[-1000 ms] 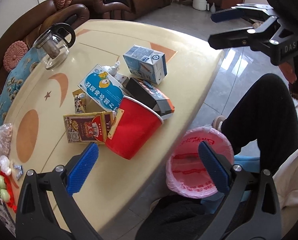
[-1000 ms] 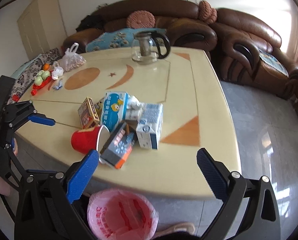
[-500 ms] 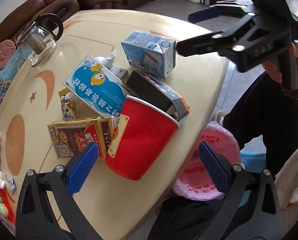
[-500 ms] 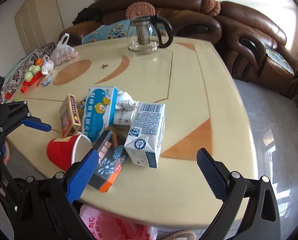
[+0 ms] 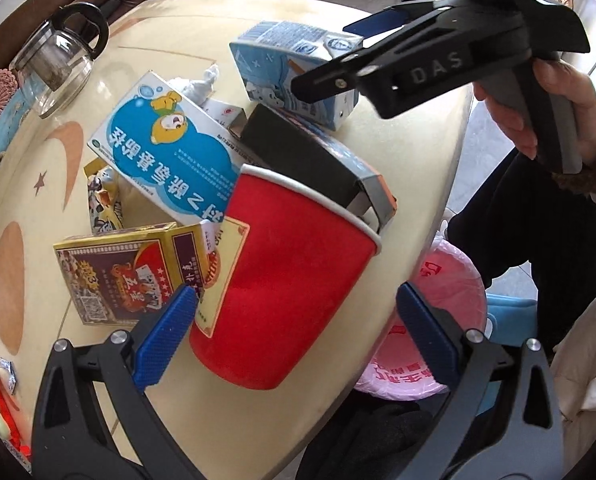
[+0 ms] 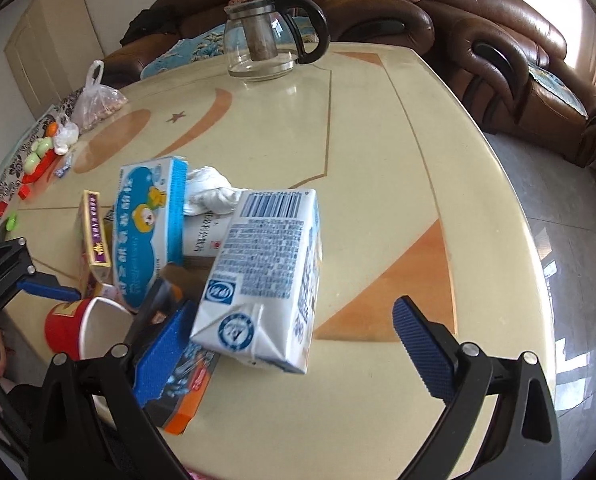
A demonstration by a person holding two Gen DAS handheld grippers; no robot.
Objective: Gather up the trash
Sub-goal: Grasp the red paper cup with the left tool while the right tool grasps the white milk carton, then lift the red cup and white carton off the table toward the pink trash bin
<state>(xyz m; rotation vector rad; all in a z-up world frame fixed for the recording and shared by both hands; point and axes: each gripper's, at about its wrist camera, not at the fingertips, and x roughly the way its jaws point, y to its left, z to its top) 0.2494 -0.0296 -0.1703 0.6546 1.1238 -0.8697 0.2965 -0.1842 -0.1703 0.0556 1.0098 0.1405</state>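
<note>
A red paper cup [image 5: 290, 280] lies on its side near the table's edge, between the wide-apart fingers of my open left gripper [image 5: 298, 336], which do not touch it. My right gripper [image 6: 294, 346] straddles a white-and-blue milk carton [image 6: 266, 272]. Its jaws are closing, and the right pad is still well clear of the carton. Around them lie a blue medicine box [image 5: 166, 152], a dark box with an orange end [image 5: 317, 164], a gold-and-maroon box [image 5: 126, 272] and a crumpled tissue [image 6: 210, 188]. A pink-lined trash bin [image 5: 437, 320] stands on the floor below the table edge.
A glass teapot [image 6: 270, 40] stands at the far side of the cream table [image 6: 377, 160]. A bag of nuts [image 6: 98, 100] and small toys [image 6: 38, 156] sit at the left. Brown sofas [image 6: 497, 48] ring the table. A person's dark-trousered leg [image 5: 537, 220] is beside the bin.
Both grippers have come down closer to the pile. The left one now frames the red cup and the right one frames the milk carton, with its jaws slightly narrower.
</note>
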